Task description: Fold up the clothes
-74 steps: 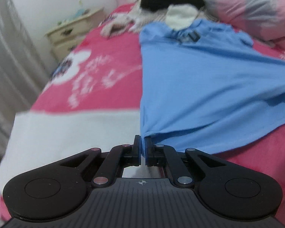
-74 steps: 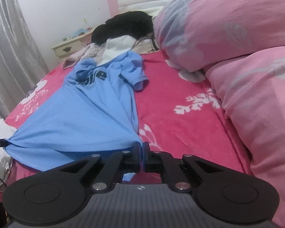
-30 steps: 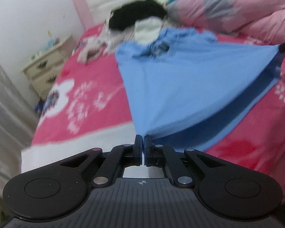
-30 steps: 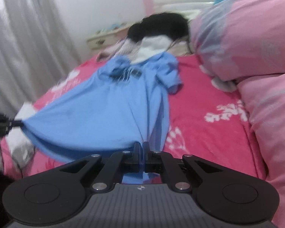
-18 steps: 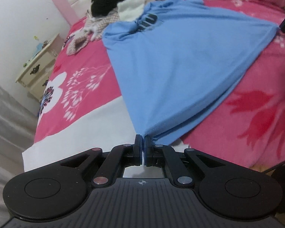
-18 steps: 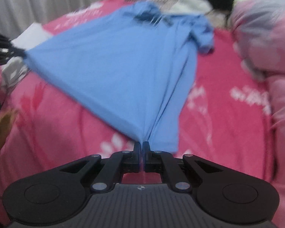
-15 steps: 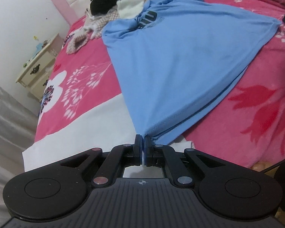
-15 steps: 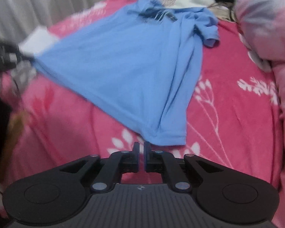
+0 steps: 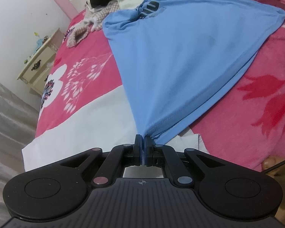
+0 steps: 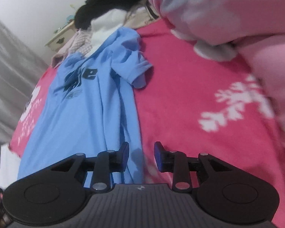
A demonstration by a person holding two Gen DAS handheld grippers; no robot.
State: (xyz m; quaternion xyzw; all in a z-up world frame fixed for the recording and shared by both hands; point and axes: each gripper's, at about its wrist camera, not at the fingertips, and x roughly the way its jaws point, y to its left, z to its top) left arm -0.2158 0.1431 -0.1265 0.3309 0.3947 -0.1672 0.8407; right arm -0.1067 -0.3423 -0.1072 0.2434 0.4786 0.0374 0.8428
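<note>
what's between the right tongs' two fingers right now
In the right wrist view, the opening right tongs straddle the side edge of the light blue cotton t-shirt and bare pink floral blanket; neither pad presses anything.

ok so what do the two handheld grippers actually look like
Both the left gripper and right gripper are matte black: a ribbed central body, two round side discs, angled linkage arms with silver and pinkish rivets, and blocky fingers with blue pads. A small crosshair mark sits on each body.

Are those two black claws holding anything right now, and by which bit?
The left gripper pinches the blue T-shirt by a bottom hem corner. The right gripper is opening and grips nothing.
</note>
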